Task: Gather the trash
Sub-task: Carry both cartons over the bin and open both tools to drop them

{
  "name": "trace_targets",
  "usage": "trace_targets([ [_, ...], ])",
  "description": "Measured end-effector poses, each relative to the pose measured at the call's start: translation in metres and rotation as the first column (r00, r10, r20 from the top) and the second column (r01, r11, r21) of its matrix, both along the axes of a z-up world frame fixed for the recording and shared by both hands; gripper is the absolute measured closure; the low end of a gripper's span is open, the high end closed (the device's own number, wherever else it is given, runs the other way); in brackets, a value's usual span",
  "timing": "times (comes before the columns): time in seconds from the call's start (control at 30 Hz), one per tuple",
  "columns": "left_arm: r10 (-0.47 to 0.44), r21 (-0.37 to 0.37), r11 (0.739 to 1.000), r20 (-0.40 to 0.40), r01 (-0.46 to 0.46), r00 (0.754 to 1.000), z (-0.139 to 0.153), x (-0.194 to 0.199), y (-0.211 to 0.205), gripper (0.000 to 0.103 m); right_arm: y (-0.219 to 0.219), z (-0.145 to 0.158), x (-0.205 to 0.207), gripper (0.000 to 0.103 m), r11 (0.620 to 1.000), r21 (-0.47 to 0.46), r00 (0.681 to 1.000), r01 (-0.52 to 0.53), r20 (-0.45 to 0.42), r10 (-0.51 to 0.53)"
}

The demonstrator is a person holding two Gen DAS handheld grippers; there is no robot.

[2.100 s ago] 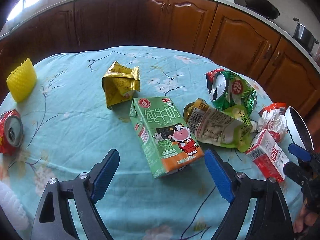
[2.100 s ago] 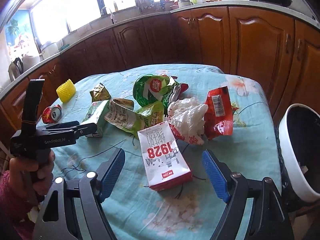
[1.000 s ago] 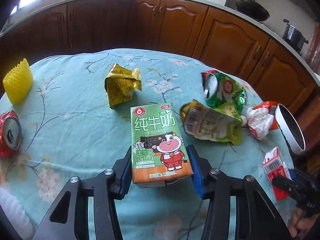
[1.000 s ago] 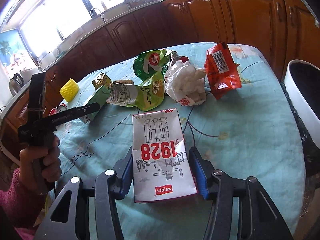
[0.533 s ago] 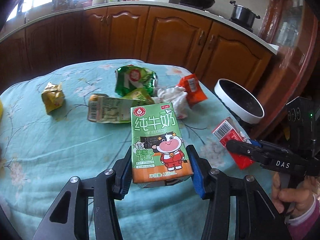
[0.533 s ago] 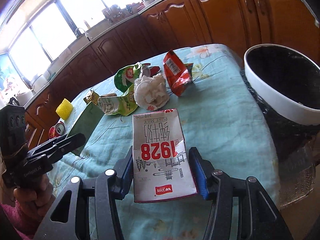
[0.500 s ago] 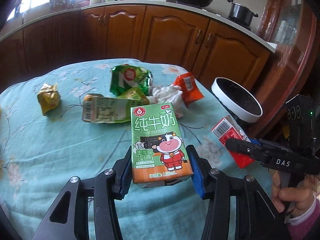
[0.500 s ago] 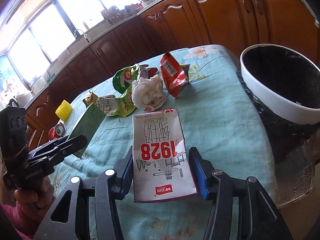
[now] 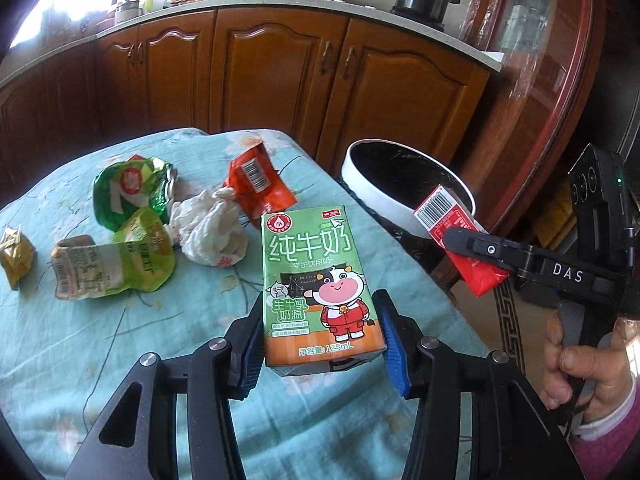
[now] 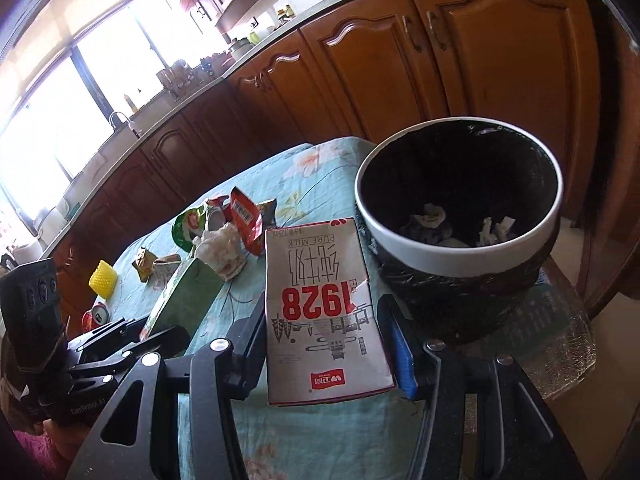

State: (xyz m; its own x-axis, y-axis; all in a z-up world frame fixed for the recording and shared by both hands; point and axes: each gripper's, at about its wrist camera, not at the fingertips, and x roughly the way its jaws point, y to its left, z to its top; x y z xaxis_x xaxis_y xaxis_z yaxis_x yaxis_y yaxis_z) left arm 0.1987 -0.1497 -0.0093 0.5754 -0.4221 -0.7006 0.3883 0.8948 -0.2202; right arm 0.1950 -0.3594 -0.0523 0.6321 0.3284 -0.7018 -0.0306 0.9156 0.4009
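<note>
My left gripper (image 9: 320,344) clamps a green milk carton (image 9: 316,292). My right gripper (image 10: 326,348) clamps a white carton (image 10: 324,312), just beside the bin (image 10: 460,240) at the table (image 9: 100,340) edge.

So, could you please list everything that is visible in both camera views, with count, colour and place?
Green milk carton: 1, green and orange, held off the table.
White milk carton: 1, white with red 1928, held near the bin.
Trash bin: 1, white rim, black liner, beside the table; some scraps inside.
Table: 1, light blue floral cloth.
Snack bags: 2 green, 1 red, 1 small gold, on the table.
Crumpled tissue: 1, white, between the bags.
Crushed can: 1, red, far table edge.
Foam sleeve: 1, yellow, near the can.
Left gripper: closed on the green carton.
Right gripper: closed on the white carton.
</note>
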Motion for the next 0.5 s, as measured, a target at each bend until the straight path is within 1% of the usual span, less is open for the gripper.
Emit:
trace_targets([
  [0.2, -0.05, 0.013, 0.999, 0.014, 0.05, 0.999, -0.002, 0.02, -0.028, 0.054, -0.026, 0.007, 0.007, 0.05, 0.999, -0.002, 0.998, 0.055, 0.023, -0.054],
  [0.5, -0.077, 0.027, 0.997, 0.022, 0.076, 0.997, -0.003, 0.039, -0.055, 0.054, -0.049, 0.003, 0.016, 0.05, 0.995, -0.002, 0.995, 0.097, 0.019, -0.097],
])
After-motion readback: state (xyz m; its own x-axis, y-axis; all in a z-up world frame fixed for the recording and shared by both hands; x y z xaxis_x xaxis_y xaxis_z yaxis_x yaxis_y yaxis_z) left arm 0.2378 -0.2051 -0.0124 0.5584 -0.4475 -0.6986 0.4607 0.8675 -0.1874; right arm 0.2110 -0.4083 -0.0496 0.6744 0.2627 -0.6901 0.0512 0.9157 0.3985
